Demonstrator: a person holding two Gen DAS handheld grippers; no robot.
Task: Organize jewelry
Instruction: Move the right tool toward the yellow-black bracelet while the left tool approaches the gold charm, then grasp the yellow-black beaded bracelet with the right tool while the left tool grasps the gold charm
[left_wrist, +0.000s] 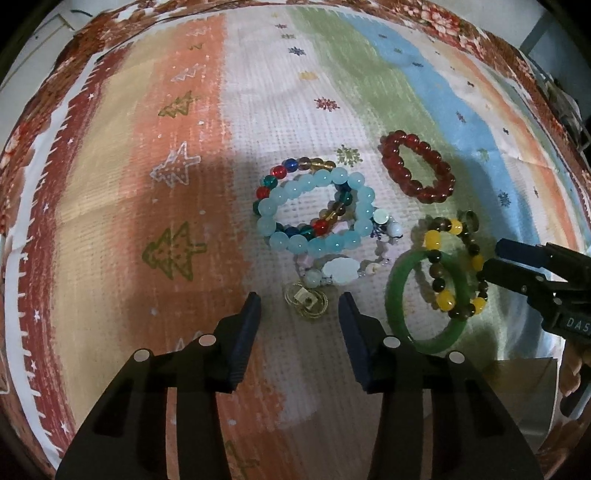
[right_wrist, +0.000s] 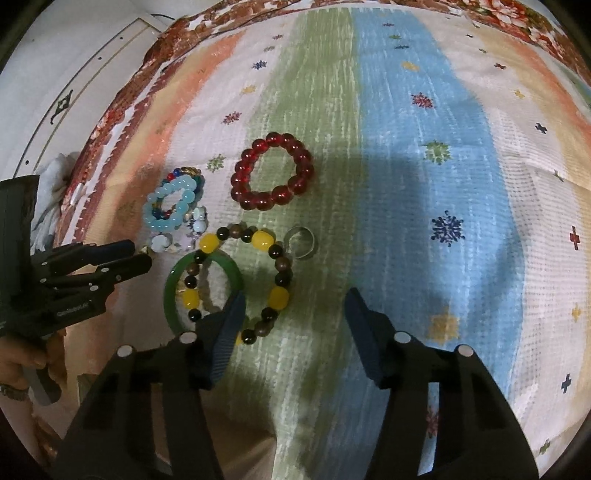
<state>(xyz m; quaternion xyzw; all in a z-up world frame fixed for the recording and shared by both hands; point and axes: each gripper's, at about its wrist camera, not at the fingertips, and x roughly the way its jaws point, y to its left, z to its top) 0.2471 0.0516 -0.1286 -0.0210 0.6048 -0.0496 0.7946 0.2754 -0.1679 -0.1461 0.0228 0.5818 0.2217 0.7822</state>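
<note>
Jewelry lies on a striped cloth. A light blue bead bracelet (left_wrist: 314, 214) overlaps a multicolour bead bracelet (left_wrist: 295, 166). A red bead bracelet (left_wrist: 417, 166) lies to the right. A green bangle (left_wrist: 399, 306) overlaps a yellow and brown bead bracelet (left_wrist: 454, 266). A white charm bracelet (left_wrist: 341, 271) and gold rings (left_wrist: 306, 302) lie just ahead of my left gripper (left_wrist: 299, 302), which is open and empty. My right gripper (right_wrist: 295, 299) is open and empty, its left finger over the green bangle (right_wrist: 184, 269) and yellow bracelet (right_wrist: 258, 240). The red bracelet (right_wrist: 273, 171) lies beyond.
A silver ring (right_wrist: 301, 240) lies by the yellow bracelet. The right gripper (left_wrist: 517, 266) shows at the right of the left wrist view; the left gripper (right_wrist: 125, 258) shows at the left of the right wrist view. A grey box (left_wrist: 524, 387) stands at the lower right.
</note>
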